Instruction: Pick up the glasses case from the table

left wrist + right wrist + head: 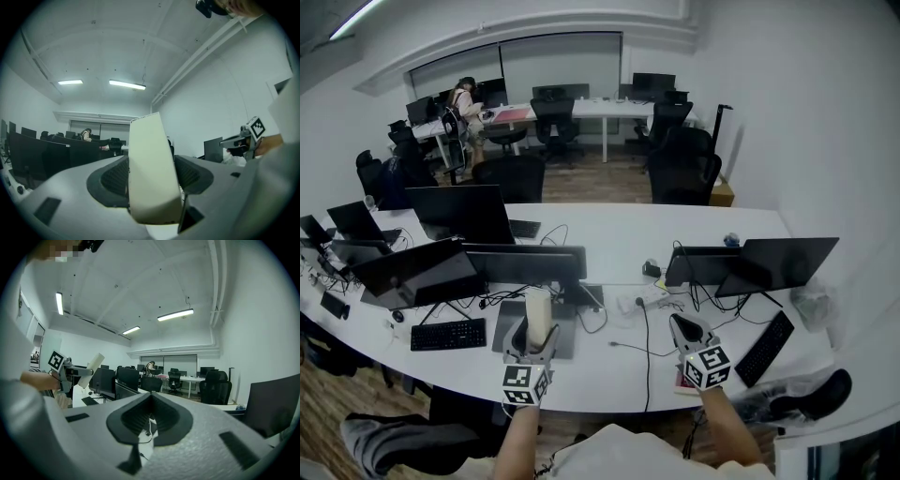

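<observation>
A cream-white glasses case (152,171) stands up between the jaws of my left gripper (152,180), which is shut on it and holds it above the white desk (609,375). In the head view the glasses case (538,317) sticks up from the left gripper (532,345) over the desk's front edge. From the right gripper view the same glasses case (92,367) shows tilted at the far left. My right gripper (688,330) hangs to the right of it, and its jaws (151,420) are shut with nothing between them.
Several monitors (450,214), a black keyboard (448,334) at the left and another keyboard (766,347) at the right lie on the curved desk, with cables (645,347) between. Office chairs (684,173) stand behind. A person (469,112) sits far back.
</observation>
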Available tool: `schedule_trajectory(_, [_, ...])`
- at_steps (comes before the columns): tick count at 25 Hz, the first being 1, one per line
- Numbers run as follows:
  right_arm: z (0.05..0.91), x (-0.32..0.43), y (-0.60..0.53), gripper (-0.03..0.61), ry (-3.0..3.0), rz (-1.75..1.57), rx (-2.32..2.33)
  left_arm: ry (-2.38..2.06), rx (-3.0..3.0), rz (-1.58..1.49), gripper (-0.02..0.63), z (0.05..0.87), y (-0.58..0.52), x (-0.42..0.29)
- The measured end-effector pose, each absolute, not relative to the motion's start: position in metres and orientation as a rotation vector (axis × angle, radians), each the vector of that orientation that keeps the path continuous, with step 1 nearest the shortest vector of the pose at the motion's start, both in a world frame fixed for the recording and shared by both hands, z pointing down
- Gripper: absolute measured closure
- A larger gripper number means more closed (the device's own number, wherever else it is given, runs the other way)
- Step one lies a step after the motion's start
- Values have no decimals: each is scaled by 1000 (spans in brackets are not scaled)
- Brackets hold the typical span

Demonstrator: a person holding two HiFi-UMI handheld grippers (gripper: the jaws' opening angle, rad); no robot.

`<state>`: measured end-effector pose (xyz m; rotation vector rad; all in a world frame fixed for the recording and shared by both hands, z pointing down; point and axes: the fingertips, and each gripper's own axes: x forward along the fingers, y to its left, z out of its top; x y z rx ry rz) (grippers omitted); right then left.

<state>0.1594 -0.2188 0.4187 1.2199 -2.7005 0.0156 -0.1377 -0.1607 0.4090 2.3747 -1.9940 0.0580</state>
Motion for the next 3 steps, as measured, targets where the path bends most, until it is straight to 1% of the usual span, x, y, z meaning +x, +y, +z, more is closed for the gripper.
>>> schedule_trajectory(3, [420,160,-221,581,-2700,17,1218,-1994,2373,62,313,411,-163,-138])
